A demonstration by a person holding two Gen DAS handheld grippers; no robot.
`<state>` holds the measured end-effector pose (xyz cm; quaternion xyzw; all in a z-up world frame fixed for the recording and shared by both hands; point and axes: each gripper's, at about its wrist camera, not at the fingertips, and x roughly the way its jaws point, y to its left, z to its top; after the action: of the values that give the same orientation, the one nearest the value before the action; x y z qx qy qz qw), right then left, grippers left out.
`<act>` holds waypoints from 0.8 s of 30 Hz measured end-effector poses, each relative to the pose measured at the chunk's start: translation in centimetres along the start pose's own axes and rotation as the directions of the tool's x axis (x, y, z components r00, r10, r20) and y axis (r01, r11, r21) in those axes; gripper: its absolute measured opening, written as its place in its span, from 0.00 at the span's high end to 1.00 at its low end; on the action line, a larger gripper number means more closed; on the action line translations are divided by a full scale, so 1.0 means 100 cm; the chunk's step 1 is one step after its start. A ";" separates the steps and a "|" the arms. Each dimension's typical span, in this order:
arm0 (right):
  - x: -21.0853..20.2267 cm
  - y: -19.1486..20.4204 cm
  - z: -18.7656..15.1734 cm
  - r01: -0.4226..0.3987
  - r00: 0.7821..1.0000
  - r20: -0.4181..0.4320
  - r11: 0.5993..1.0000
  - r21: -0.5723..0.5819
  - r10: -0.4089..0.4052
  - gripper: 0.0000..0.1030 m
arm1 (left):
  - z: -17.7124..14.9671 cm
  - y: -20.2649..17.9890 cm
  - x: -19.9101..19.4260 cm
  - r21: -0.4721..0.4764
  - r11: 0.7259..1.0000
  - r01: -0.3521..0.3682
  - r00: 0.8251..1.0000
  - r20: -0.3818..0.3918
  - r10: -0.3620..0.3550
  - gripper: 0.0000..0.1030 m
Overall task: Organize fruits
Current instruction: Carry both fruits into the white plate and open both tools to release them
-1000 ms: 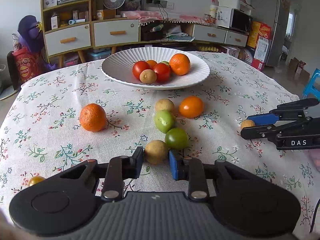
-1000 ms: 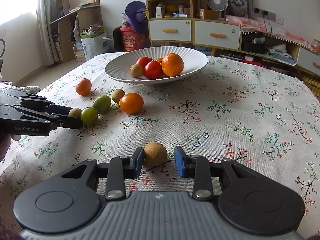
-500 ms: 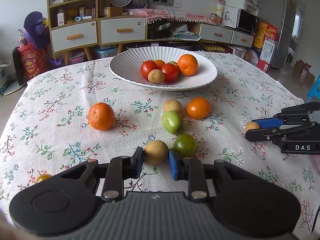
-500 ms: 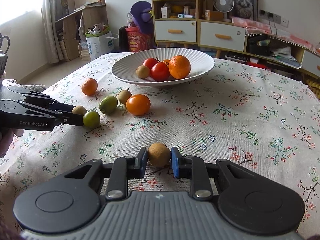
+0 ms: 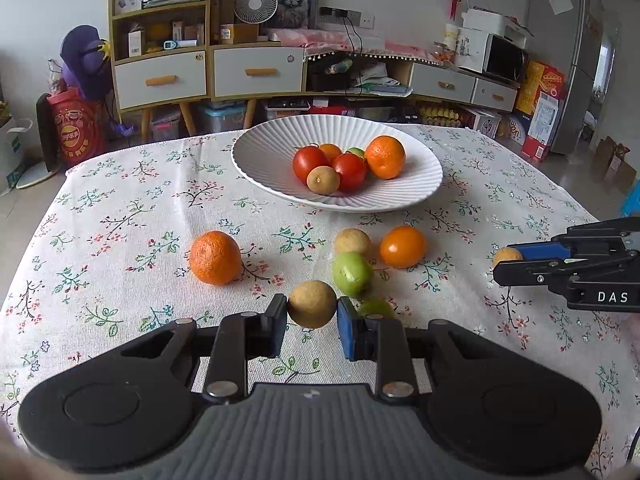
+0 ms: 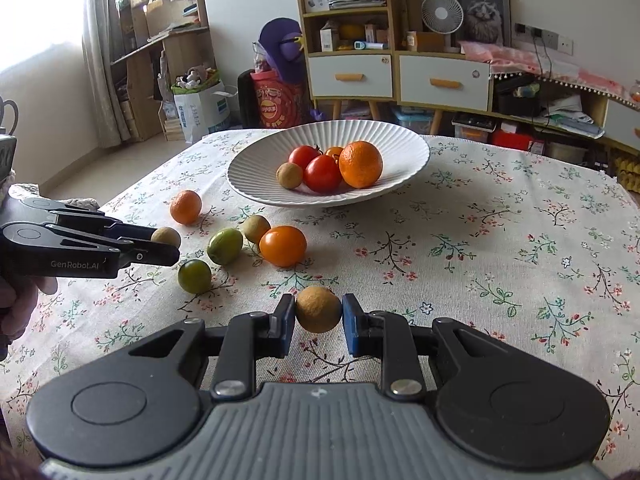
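Fruits [image 5: 350,168] in plate [image 5: 264,156]; others [image 5: 215,257] on tablecloth [image 5: 120,216] before it

Both wrist cams sit low, close, angled down over table — both see the plate [image 5: 420,184] [image 6: 256,168] & each other's hand-held gripper.

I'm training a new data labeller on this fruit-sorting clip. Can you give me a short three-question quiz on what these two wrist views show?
1. True or false: each gripper is shut on a small brown fruit.
2. Which loose fruit lies nearest the white plate: A) the orange tomato, B) the dark green fruit, C) the mandarin?
3. How many fruits on the tablecloth are in neither gripper?

Key:
1. True: the left gripper and the right gripper each clamp one.
2. A.
3. Five: the mandarin, the orange tomato, a brown fruit and two green ones.
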<state>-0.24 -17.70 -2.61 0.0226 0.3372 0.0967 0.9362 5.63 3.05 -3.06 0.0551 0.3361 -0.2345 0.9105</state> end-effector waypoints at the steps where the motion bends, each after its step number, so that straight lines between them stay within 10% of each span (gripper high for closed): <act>1: -0.001 -0.001 0.003 -0.002 1.000 0.006 1.000 0.007 0.002 0.78 | 0.002 0.000 0.000 -0.006 1.000 -0.002 1.000 0.001 0.002 0.76; 24: 0.016 -0.013 0.051 -0.002 0.997 0.073 1.000 -0.006 0.002 0.78 | 0.055 -0.016 0.024 -0.069 0.998 -0.006 1.000 0.024 0.008 0.76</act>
<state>4.38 -18.55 0.18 0.0239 0.3026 0.0976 0.9478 9.69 -0.71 -0.29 0.0219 0.3330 -0.2203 0.9166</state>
